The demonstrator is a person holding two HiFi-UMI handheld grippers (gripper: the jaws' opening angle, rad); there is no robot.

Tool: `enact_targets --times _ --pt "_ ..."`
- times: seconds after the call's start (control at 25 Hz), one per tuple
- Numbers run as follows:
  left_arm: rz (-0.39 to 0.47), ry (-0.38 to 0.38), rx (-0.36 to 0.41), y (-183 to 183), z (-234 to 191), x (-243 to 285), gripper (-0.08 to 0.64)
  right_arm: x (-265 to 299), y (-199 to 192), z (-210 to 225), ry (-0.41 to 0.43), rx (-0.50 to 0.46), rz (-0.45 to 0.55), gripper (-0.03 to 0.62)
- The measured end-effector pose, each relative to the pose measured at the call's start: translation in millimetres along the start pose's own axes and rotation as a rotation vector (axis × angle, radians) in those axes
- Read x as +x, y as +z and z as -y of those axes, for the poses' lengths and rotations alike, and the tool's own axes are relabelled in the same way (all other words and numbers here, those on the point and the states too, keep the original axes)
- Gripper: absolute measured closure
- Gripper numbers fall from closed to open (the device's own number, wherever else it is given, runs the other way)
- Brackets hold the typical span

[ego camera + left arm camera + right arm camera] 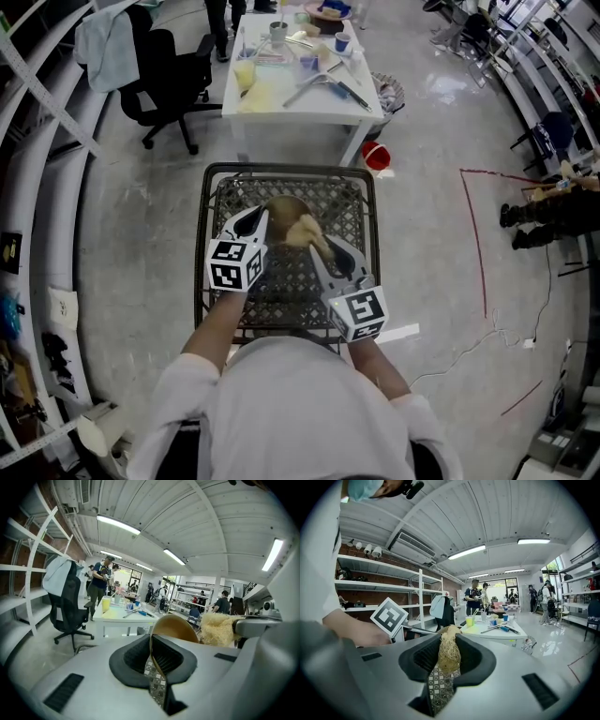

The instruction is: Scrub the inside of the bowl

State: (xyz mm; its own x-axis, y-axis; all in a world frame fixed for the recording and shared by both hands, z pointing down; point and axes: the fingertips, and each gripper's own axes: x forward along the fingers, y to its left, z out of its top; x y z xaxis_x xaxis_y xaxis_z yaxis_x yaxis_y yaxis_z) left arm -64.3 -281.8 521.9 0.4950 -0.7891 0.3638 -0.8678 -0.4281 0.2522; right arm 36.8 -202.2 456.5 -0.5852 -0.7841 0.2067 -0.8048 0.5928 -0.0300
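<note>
Centre frame: bowl [284,208] is clamped at its rim by left hand-held gripper [151,644] for steadiness; scrubber [302,231] is pinched in right hand-held gripper [447,654].

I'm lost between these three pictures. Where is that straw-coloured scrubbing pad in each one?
Head view: the scrubbing pad is at centre, against the bowl, over the wire basket.
Left gripper view: right of centre, beside the bowl's rim.
Right gripper view: bottom centre, pinched between the jaws.
Shared landmark: the white table beyond.
</note>
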Motion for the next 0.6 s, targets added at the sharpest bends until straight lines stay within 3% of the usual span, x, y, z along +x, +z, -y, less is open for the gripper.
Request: enact_targets --times 0.6 --pt "-0.193 0.046 -0.08 -76.8 -28.2 43.5 0.517 -9.2 -15.4 21.5 -0.042 0.04 -0.02 0.492"
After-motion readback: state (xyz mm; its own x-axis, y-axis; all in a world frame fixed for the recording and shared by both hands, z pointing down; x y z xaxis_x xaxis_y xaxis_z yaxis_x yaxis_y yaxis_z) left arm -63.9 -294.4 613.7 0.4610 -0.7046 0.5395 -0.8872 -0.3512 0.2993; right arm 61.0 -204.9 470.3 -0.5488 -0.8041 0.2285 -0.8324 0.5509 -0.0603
